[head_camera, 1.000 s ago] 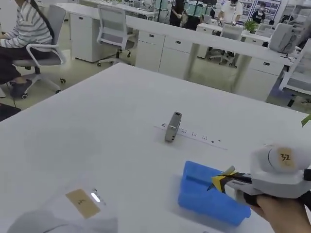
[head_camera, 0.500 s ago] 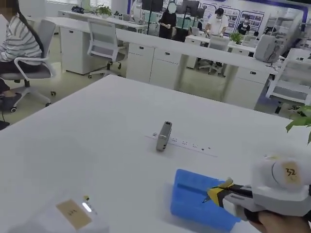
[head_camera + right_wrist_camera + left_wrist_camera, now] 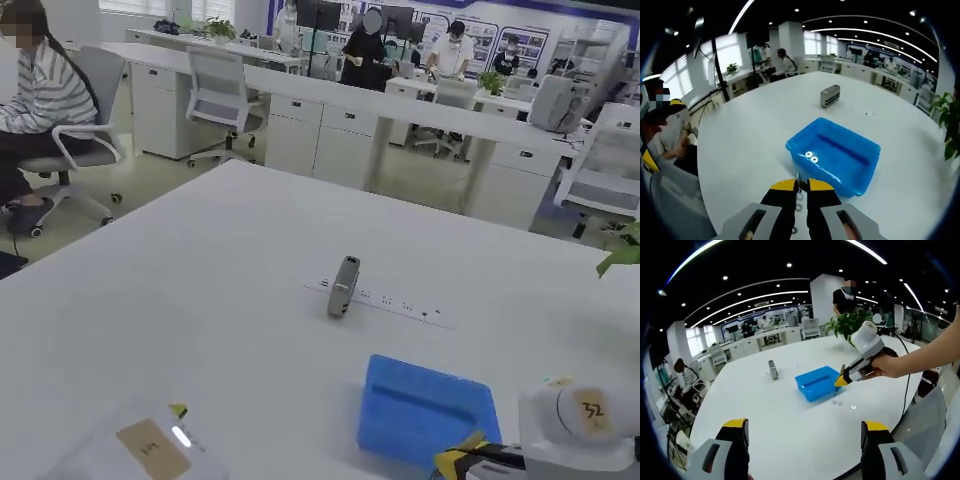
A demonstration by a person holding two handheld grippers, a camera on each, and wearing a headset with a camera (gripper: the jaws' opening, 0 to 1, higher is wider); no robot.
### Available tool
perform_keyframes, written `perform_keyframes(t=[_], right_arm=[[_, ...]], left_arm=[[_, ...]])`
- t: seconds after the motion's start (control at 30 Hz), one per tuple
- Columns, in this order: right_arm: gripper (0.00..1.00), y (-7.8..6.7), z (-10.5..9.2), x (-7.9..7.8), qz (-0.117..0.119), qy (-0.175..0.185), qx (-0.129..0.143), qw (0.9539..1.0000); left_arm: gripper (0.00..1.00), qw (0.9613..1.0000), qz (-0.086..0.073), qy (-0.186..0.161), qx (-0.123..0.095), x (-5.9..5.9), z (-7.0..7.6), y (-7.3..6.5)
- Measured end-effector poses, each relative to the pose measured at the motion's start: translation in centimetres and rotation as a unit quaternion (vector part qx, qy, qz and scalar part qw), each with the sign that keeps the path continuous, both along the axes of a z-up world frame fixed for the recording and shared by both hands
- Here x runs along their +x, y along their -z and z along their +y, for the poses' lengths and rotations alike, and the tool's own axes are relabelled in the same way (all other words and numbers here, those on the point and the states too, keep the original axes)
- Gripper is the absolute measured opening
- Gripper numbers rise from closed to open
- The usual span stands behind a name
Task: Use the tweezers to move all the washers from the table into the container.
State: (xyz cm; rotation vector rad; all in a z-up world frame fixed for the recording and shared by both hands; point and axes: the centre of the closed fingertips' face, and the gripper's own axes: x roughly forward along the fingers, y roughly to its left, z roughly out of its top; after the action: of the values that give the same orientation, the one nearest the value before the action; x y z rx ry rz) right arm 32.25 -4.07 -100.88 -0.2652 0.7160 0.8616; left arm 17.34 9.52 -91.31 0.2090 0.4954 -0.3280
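**A:** Now, state the grippers' condition.

**B:** The right gripper has its jaws drawn nearly together on a thin metal tip, judged to be the tweezers. Whether that tip carries a washer cannot be told. The left gripper has its jaws wide apart and empty, well apart from the work.

**A:** Locate the parts.

**B:** The container lies at 12 o'clock from the right jaws, with two washers inside. The loose washers lie on the table at the container's 6 o'clock, just beside its near wall.

**A:** Procedure?

**B:** Bring the tip down over one ring only. Pinch across its rim, since a thin flat ring probably slips. Hold the closing force steady, lift clear of the wall and release low over the floor.
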Motion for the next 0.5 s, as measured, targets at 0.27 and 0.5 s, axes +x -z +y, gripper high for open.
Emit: perform_keyframes(t=[0.27,0.5], right_arm=[[0.03,1.2,-0.1,0.0,0.025,0.010,0.002,0.9996],[0.03,2.2,-0.2,-0.3,0.038,0.012,-0.001,0.9992]], left_arm=[[0.95,0.9999,-0.005,0.006,0.008,0.4,-0.2,-0.3],[0.95,1.0000,-0.003,0.001,0.005,0.3,-0.3,-0.1]])
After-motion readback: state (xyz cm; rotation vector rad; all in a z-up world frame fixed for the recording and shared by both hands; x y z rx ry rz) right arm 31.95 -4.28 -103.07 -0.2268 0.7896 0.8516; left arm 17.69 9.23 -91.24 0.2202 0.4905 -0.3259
